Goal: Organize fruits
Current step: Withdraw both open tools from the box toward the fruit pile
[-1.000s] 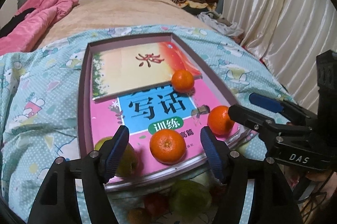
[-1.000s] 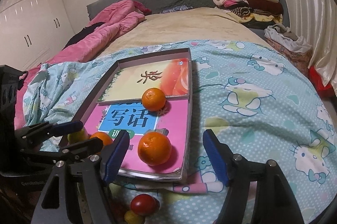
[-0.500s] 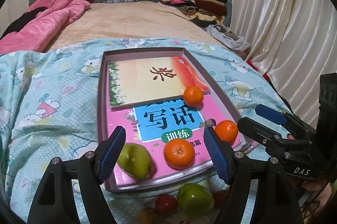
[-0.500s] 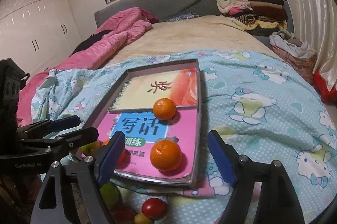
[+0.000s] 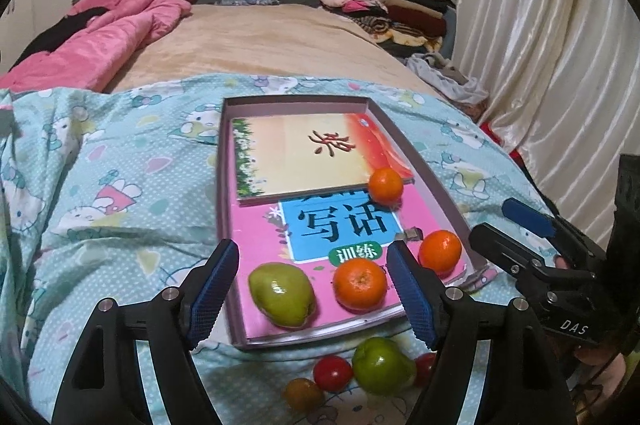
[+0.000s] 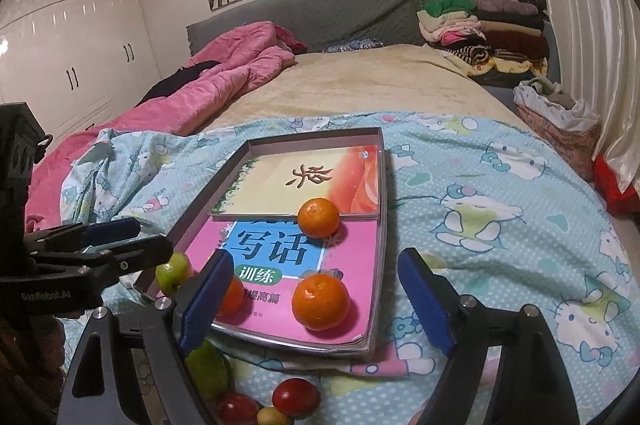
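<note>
Both grippers stand released and empty; the left gripper frames a green pear and mandarin, and the right gripper, jaws just widened, frames another mandarin. All rest on books in the shallow box, a flat base on the soft bed. Loose fruit lies below the box's near edge, lower centre. Box rims are low; open bedding lies either side.

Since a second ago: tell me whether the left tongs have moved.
Yes. The left tongs have backed away and up from the tray, which now looks smaller in this view. Their jaws have just been opening and grip nothing.
</note>
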`<state>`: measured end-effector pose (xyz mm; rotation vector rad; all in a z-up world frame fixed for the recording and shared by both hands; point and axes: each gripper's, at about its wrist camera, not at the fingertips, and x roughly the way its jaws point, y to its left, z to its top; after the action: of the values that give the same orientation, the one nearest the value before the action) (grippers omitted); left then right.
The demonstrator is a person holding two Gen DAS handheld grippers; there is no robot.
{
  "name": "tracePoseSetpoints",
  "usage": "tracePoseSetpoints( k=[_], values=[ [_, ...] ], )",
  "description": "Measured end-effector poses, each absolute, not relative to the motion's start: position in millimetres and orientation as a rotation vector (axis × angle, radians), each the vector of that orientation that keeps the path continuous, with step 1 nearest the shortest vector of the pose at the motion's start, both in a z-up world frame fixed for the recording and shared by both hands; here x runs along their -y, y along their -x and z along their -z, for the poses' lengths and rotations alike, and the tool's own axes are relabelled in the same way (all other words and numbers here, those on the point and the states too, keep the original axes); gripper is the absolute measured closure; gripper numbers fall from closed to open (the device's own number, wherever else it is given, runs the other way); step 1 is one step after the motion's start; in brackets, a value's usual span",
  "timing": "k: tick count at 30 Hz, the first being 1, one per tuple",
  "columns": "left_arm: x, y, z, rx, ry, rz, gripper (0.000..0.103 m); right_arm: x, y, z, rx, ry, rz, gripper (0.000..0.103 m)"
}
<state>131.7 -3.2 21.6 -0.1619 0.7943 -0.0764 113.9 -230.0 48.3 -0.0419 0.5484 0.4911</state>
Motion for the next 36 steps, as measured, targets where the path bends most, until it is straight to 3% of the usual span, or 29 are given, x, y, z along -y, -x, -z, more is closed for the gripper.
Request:
tracePoseSetpoints(
  k=[36],
  values=[
    [-30.4,-96.7,-41.5,-0.749,0.219,0.024,0.025,227.7,-78.2,-62.2,-0.493,0.088,-0.552,0.019]
  ],
)
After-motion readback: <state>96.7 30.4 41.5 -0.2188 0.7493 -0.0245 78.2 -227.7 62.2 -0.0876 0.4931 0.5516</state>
